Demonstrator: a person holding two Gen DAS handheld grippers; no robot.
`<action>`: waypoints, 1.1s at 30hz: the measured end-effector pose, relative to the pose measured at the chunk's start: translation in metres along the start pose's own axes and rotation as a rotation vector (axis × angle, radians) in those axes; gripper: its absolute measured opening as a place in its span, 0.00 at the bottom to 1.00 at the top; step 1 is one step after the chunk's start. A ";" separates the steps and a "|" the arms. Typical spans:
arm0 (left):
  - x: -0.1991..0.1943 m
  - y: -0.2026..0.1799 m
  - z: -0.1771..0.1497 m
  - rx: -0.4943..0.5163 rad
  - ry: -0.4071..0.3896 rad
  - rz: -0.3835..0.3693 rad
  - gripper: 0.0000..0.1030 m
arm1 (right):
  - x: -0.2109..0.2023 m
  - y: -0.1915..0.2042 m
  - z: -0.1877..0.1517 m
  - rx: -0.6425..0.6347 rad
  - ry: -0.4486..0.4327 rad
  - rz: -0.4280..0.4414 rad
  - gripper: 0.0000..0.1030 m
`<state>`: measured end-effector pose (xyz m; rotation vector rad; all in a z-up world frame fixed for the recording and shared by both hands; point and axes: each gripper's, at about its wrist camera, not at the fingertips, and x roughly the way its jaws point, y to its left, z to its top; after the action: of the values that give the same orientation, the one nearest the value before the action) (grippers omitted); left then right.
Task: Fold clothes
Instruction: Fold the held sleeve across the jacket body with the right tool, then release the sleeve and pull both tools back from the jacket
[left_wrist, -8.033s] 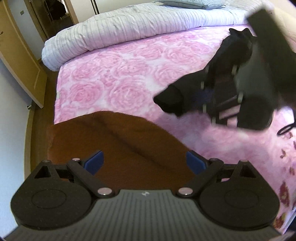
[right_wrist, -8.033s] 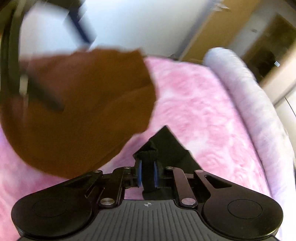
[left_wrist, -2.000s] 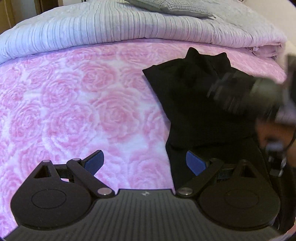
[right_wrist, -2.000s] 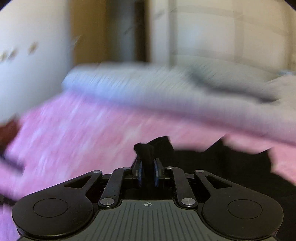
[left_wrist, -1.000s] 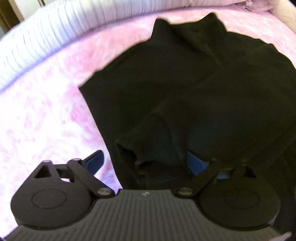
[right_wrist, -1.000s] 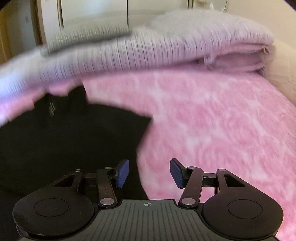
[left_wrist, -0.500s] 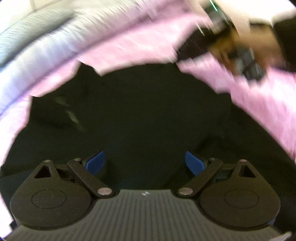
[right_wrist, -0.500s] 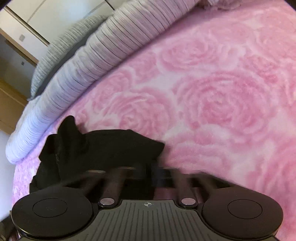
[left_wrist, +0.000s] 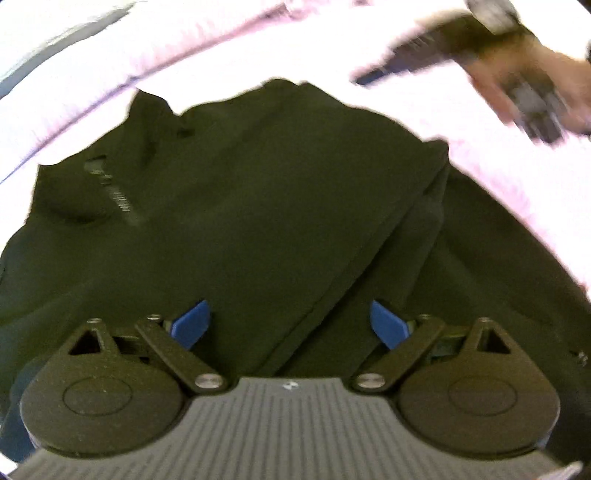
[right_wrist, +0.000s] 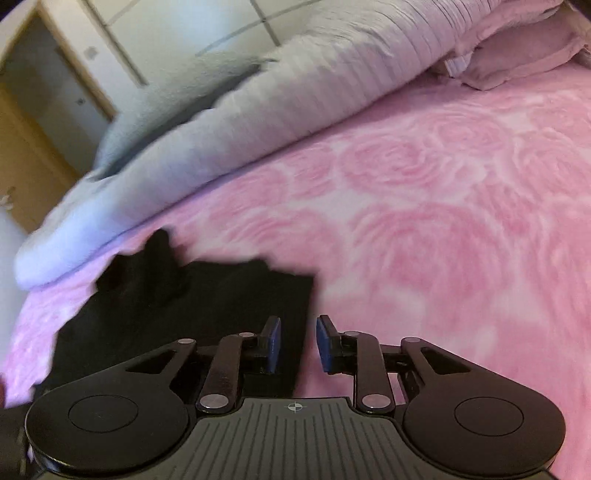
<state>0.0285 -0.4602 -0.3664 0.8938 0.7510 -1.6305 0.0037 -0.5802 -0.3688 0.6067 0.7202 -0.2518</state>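
A black zip-neck garment (left_wrist: 258, 192) lies flat on the pink rose blanket (right_wrist: 443, 229), its collar and zip at the left and a folded layer's edge running diagonally across it. My left gripper (left_wrist: 290, 321) hovers over its middle, open wide, with cloth below the blue pads (left_wrist: 192, 319) but not pinched. In the right wrist view the garment (right_wrist: 184, 310) sits lower left. My right gripper (right_wrist: 299, 343) is above its right edge, jaws opening, with only a narrow gap and nothing pressed between them. The person's hand holding the right gripper (left_wrist: 443, 40) appears blurred at the top right.
A rolled grey-lilac striped duvet (right_wrist: 266, 122) lies along the far side of the bed, with a pink pillow (right_wrist: 517, 51) at its right end. White wardrobe doors and a wooden door (right_wrist: 33, 140) stand beyond. Bare blanket stretches to the garment's right.
The left view has swung from the sleeve cuff to the garment's middle. The right gripper dropped towards the garment's right edge; its jaws are narrower than a second ago.
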 end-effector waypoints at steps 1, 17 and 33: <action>-0.008 0.005 -0.002 -0.025 -0.014 -0.002 0.89 | -0.008 0.011 -0.015 -0.032 0.012 0.014 0.25; -0.059 0.065 -0.076 -0.277 0.144 0.122 0.88 | -0.044 0.059 -0.085 -0.148 0.240 -0.210 0.30; -0.252 -0.011 -0.131 -0.485 0.097 0.359 0.89 | -0.176 0.156 -0.132 -0.200 0.262 -0.214 0.56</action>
<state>0.0759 -0.2221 -0.2182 0.7062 0.9412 -1.0325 -0.1313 -0.3739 -0.2593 0.3743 1.0526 -0.2964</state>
